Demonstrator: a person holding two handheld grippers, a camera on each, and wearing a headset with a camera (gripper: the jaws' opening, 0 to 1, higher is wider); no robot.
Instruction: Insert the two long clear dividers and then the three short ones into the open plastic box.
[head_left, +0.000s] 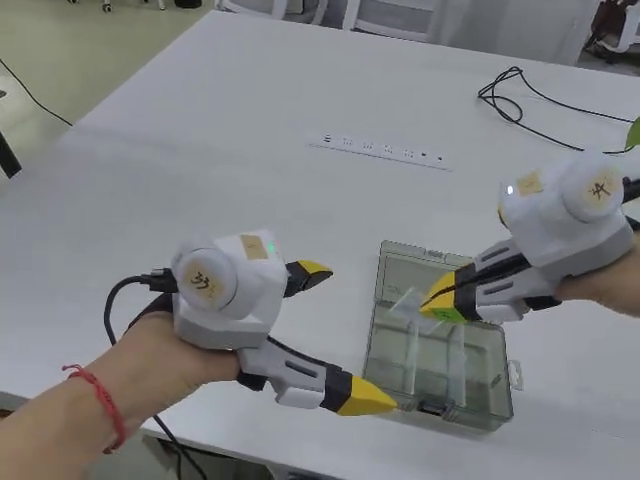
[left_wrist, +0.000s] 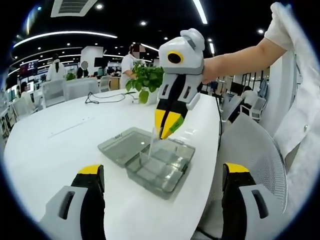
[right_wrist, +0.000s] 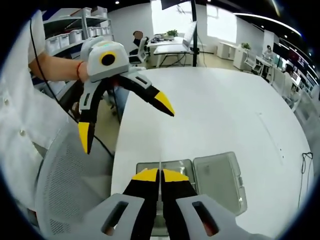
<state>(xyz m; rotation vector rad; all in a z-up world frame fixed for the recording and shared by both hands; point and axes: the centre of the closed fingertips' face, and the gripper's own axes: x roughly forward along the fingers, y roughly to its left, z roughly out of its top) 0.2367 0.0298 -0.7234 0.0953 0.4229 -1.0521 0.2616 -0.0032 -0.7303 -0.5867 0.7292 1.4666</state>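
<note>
White table (head_left: 250, 120) in bright open-plan office.

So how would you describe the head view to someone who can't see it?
A handheld white right gripper with yellow tips, jaws shut, holds a clear plastic divider dipping into an open translucent grey plastic box on a white table. The matching left gripper hovers left of the box, jaws wide open.
</note>
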